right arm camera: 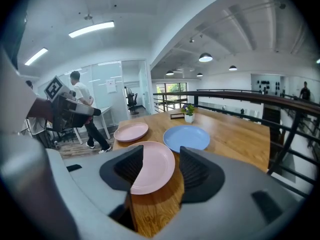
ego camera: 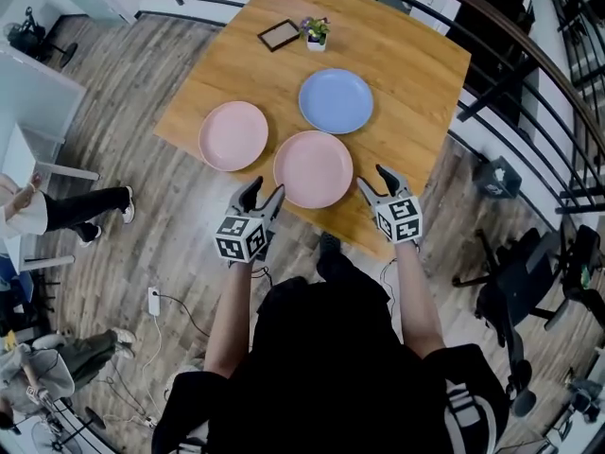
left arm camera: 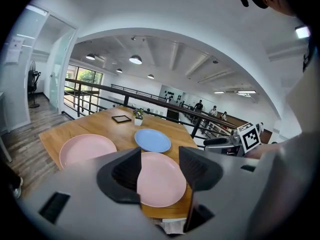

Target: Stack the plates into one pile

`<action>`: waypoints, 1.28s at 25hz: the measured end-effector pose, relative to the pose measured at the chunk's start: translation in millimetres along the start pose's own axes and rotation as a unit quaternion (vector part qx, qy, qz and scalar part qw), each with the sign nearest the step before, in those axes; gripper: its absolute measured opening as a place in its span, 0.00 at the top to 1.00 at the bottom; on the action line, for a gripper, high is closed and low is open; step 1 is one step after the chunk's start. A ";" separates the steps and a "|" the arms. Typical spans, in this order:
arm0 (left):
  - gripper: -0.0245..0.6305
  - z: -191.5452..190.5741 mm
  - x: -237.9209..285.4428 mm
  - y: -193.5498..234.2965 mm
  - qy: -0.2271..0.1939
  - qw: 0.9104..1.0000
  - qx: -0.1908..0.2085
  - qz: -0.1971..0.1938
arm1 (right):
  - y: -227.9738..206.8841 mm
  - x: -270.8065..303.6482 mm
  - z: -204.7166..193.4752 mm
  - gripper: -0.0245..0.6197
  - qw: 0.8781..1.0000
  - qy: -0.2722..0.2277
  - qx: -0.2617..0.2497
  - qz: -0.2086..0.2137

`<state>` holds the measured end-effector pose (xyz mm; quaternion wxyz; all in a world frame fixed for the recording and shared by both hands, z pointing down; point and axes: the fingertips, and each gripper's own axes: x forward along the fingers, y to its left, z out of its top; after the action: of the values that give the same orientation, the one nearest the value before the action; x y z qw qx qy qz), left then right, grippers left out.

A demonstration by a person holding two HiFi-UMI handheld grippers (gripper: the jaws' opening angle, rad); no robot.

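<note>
Three plates lie apart on the wooden table [ego camera: 416, 74]: a pink plate [ego camera: 313, 168] nearest me, a second pink plate [ego camera: 233, 135] to its left, and a blue plate [ego camera: 336, 100] behind. My left gripper [ego camera: 262, 195] hovers open just off the table's near edge, left of the near pink plate [left arm camera: 161, 179]. My right gripper [ego camera: 377, 182] is open at that plate's right rim, over the table edge. Nothing is between either pair of jaws. The right gripper view shows the near pink plate [right arm camera: 152, 167], the blue plate [right arm camera: 186, 137] and the far pink plate [right arm camera: 131, 131].
A small potted plant [ego camera: 316, 33] and a dark picture frame [ego camera: 279, 35] stand at the table's far side. A black railing [ego camera: 529, 64] runs along the right. Office chairs [ego camera: 529, 282] stand at right. A seated person [ego camera: 57, 211] is at the left.
</note>
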<state>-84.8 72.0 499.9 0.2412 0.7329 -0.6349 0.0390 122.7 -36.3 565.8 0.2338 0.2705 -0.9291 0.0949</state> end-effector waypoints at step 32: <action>0.60 -46.3 58.0 67.1 0.064 0.997 -0.028 0.028 | -23.7 64.7 -42.2 0.63 0.998 0.068 0.018 0.001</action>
<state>-126.0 32.6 582.2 0.3009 0.7034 -0.6396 0.0745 103.7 -73.0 635.3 0.2911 0.2666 -0.9096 0.1296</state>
